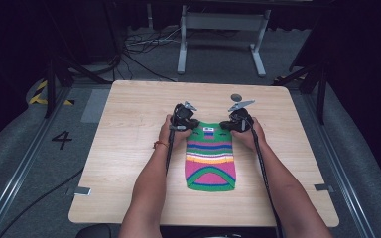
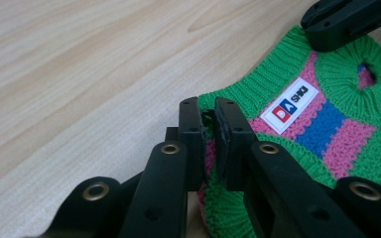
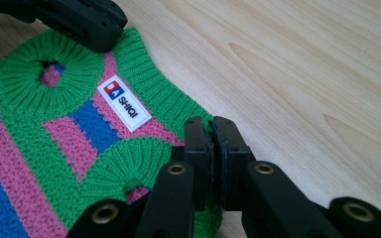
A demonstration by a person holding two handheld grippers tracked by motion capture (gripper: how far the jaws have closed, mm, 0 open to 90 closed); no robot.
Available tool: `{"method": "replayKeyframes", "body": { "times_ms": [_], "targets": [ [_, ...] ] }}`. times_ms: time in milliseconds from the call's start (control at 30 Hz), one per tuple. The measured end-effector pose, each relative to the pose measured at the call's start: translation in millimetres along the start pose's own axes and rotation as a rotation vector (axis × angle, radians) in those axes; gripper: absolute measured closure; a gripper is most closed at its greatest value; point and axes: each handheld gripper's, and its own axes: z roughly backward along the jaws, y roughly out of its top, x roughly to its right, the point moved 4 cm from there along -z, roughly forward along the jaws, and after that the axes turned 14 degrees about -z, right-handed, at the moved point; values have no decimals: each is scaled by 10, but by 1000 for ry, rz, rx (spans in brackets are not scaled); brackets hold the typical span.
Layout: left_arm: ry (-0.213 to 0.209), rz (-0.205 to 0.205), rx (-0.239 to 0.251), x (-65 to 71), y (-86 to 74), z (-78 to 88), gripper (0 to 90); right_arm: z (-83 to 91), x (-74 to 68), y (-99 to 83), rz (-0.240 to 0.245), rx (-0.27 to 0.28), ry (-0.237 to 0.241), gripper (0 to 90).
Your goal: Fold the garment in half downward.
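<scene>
A small knitted garment striped green, pink, blue and orange lies flat on the wooden table. It carries a white label near its far edge. My left gripper is shut on the garment's far left corner, its jaws pinching the green ribbed edge. At the far right corner my right gripper is shut on the green edge in the same way. Each gripper view shows the other gripper's black jaw tip resting at the opposite corner. Both grippers sit low over the tabletop.
Bare wood surrounds the garment on all sides. A small dark round spot marks the table beyond the right gripper. Past the far edge stand a grey metal frame and loose cables on the floor.
</scene>
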Motion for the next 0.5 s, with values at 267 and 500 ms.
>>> {"method": "replayKeyframes", "body": {
  "times_ms": [267, 500],
  "targets": [
    [41, -25, 12, -20, 176, 31, 834, 123, 49, 94, -2, 68, -13, 863],
    [86, -80, 33, -27, 399, 166, 833, 261, 55, 226, 11, 128, -21, 863]
  ]
}}
